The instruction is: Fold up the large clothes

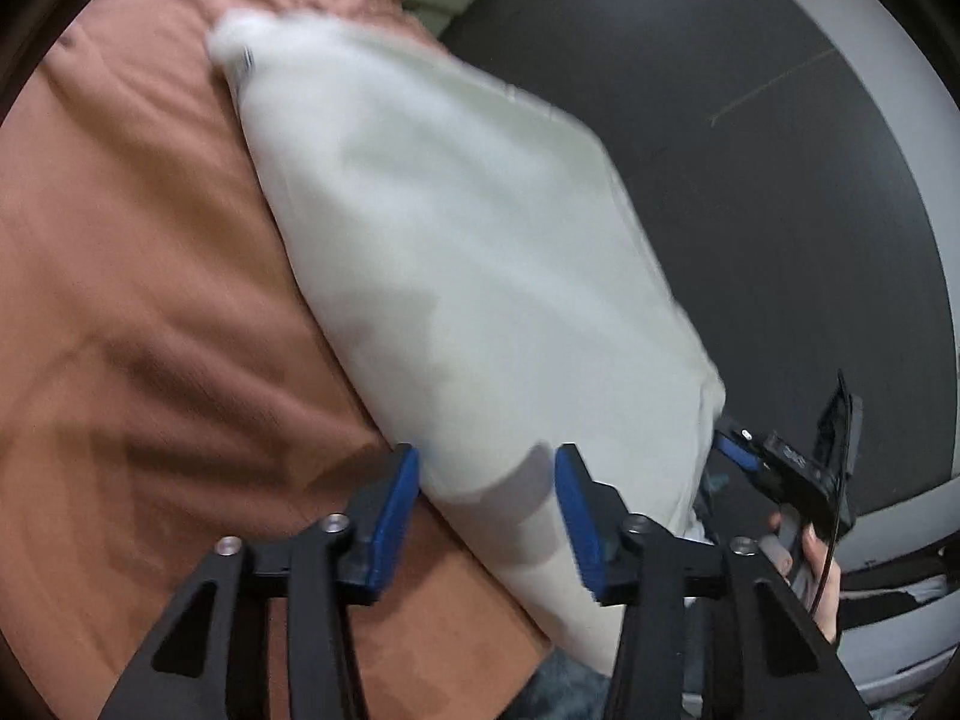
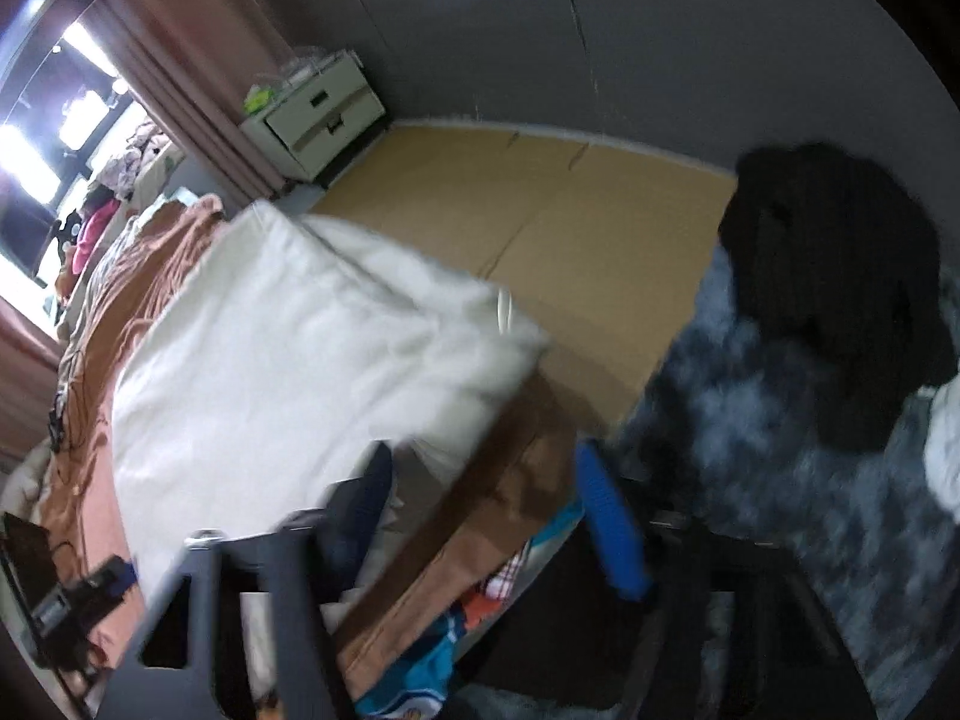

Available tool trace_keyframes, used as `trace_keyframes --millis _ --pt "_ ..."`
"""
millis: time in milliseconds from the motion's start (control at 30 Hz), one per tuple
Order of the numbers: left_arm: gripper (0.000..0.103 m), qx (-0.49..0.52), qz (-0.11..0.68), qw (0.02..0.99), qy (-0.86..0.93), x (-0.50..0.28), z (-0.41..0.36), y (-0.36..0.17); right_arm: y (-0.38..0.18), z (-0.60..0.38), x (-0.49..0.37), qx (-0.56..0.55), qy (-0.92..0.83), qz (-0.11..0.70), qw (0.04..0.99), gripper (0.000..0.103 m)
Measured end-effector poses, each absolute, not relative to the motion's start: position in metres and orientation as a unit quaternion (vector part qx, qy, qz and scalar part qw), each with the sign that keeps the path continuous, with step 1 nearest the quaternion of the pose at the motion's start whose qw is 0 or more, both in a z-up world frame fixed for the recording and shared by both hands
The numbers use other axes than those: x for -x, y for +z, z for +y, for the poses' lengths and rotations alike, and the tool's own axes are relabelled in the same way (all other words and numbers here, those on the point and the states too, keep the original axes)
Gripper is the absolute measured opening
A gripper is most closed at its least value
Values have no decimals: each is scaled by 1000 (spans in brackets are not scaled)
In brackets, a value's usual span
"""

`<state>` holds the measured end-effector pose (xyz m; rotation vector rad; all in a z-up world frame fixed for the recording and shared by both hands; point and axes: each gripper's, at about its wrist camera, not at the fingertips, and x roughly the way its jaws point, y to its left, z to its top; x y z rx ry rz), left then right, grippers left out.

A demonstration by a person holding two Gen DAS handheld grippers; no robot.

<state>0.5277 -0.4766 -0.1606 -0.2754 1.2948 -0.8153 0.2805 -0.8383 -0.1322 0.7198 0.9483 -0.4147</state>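
A white folded garment [image 1: 456, 252] lies on the brown bedsheet [image 1: 138, 300], running diagonally along the bed's edge. My left gripper [image 1: 486, 510] hovers at its near corner, the blue pads apart, with white cloth lying in the gap and neither pad pressing on it. In the right wrist view the same white garment [image 2: 288, 348] spreads over the bed. My right gripper [image 2: 486, 510] stands open over the bed's edge, its left finger [image 2: 366, 498] by the cloth's near corner, with nothing gripped. The picture is motion-blurred. The right gripper [image 1: 756, 450] and a hand [image 1: 810, 558] show at the garment's right corner.
A cream nightstand [image 2: 318, 114] stands by the curtain [image 2: 180, 78]. A wood floor [image 2: 570, 228] and a dark fluffy rug [image 2: 750, 420] lie beside the bed. A black garment [image 2: 840, 300] rests on the rug. Colourful clothes [image 2: 432, 666] sit below the bed's edge.
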Motion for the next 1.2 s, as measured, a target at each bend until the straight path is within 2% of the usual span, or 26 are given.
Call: trace_keyframes --millis 133,267,600,700,767,833,933,1000,1067,1200 --pt "45 125 578 714 -375 -518 -481 -165 -149 -845 -292 -384 -179 429 798 13" --pt "43 137 576 712 -378 -518 -484 -164 -144 -849 -300 -383 -199 407 805 7" --pt "44 135 564 723 -376 -481 -470 -152 -144 -844 -319 -339 -200 419 819 8" --pt "44 126 566 725 -372 -474 -469 -145 -136 -842 -313 -350 -198 406 821 16" --pt "44 113 559 732 -372 -467 -464 -135 -129 -839 -306 -352 -195 399 824 48" --pt "54 105 552 741 -369 -459 -457 -124 -120 -832 -297 -346 -194 398 827 56" --pt "72 103 544 752 -358 -449 -435 -107 -106 -822 -286 -337 -182 399 833 57" --pt "73 104 538 757 -356 -443 -425 -96 -96 -815 -279 -329 -182 401 835 59" --pt "74 103 530 764 -353 -436 -414 -85 -86 -808 -271 -327 -181 398 838 68" --pt "95 106 505 783 -347 -419 -394 -54 -64 -788 -254 -316 -170 391 848 76"
